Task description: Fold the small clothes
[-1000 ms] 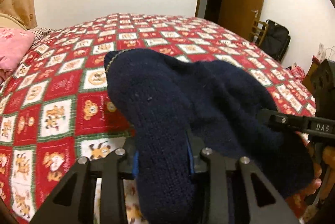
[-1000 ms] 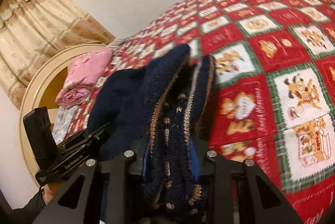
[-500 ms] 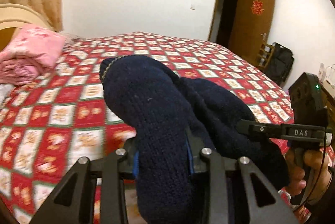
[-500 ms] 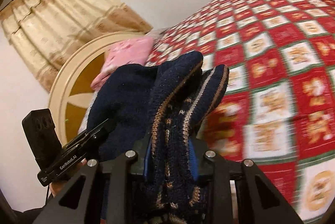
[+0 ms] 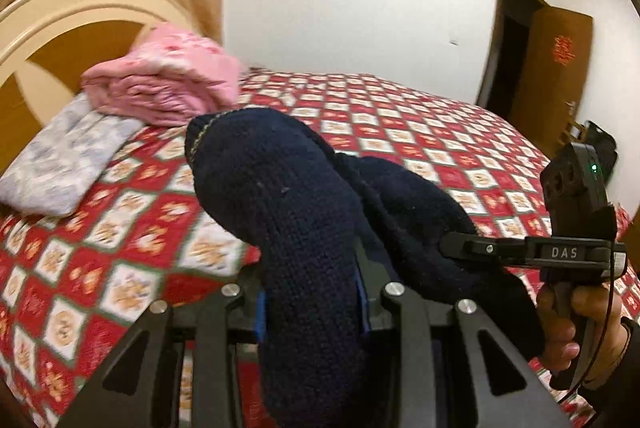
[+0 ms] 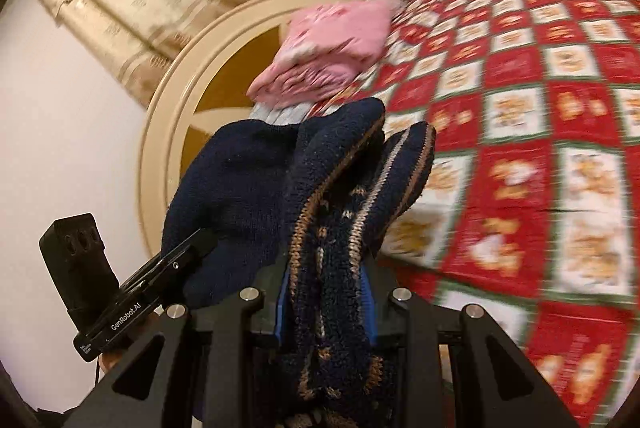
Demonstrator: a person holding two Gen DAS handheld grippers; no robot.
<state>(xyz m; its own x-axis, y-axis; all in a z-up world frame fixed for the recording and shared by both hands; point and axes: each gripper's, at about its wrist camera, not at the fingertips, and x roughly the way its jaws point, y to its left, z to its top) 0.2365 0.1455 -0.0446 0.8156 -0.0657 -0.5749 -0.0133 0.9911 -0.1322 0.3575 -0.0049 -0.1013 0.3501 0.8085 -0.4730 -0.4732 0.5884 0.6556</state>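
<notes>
Knitwear up in the air, clear of the bed (image 5: 420,132)! Left claw (image 5: 312,304) clamped on a thick fold of the navy knitted garment (image 5: 280,212), pads pressed into the wool on both sides. Right claw (image 6: 326,304) likewise clamped, on the patterned edge with the tan stripes (image 6: 348,196). Bundled, folded-over look to the garment, slung between the two claws and bulging forward over both sets of fingers. Held at two points, probably so the fold keeps its shape in the air instead of flopping open.

Beyond the garment, toward the headboard (image 5: 60,24): a pink folded pile (image 5: 168,80) sitting on a pale grey folded piece (image 5: 68,164). Looks like the finished stack, so a fair guess at the destination. Hand (image 5: 576,328) on the right claw's handle visible to the right of the garment in the left view. Background smeared in both views, red checked bedspread (image 6: 560,108) blurred. Risk on set-down: thick wool springing open once the pads let go.
</notes>
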